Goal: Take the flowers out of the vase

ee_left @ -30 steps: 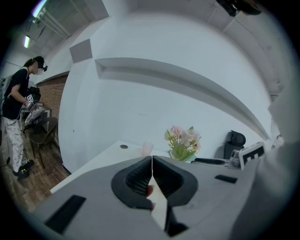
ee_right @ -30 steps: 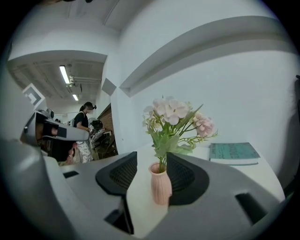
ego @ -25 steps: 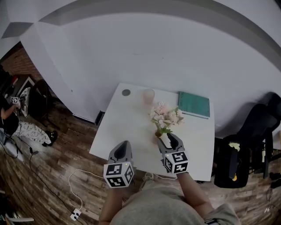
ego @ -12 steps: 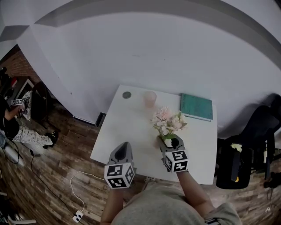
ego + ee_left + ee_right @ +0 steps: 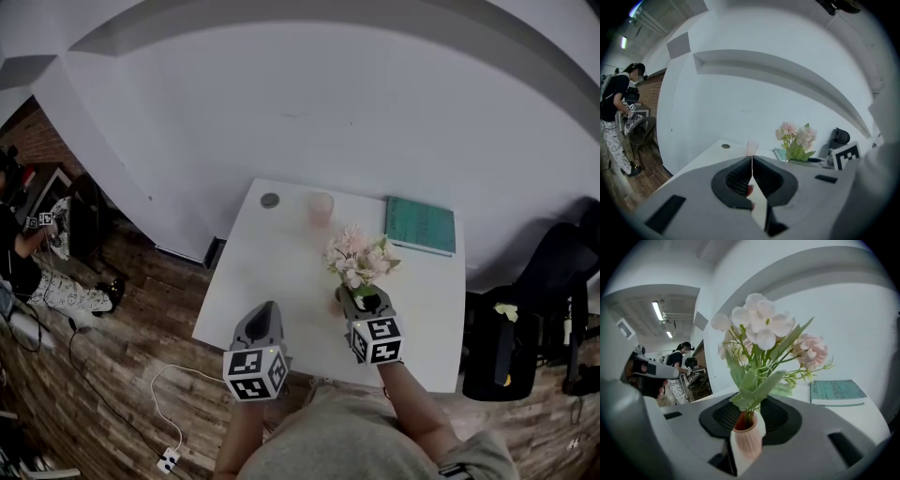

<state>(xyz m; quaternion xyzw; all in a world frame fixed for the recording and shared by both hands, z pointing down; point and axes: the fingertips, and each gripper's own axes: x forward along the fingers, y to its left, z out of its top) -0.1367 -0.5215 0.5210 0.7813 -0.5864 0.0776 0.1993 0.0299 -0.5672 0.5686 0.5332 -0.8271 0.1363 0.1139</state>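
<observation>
A bunch of pink and white flowers (image 5: pixel 359 260) (image 5: pixel 759 329) (image 5: pixel 797 138) stands in a small pink ribbed vase (image 5: pixel 747 439) (image 5: pixel 338 299) on the white table (image 5: pixel 272 272). My right gripper (image 5: pixel 362 302) (image 5: pixel 749 414) has the vase between its jaws. The jaws are closing, and their black pads lie against the vase's sides. The vase stands upright. My left gripper (image 5: pixel 263 317) (image 5: pixel 751 161) hovers over the table's near left edge, shut and holding nothing, well left of the flowers.
A teal book (image 5: pixel 420 225) (image 5: pixel 839 392) lies at the table's far right. A pink cup (image 5: pixel 320 207) (image 5: pixel 752 146) and a round cable hole (image 5: pixel 270 200) sit at the far edge. A black chair (image 5: pixel 553 272) stands right of the table. A person (image 5: pixel 614 108) stands far left.
My right gripper moved forward around the vase, and its jaws drew in from wide open onto it. The left gripper shifted only slightly.
</observation>
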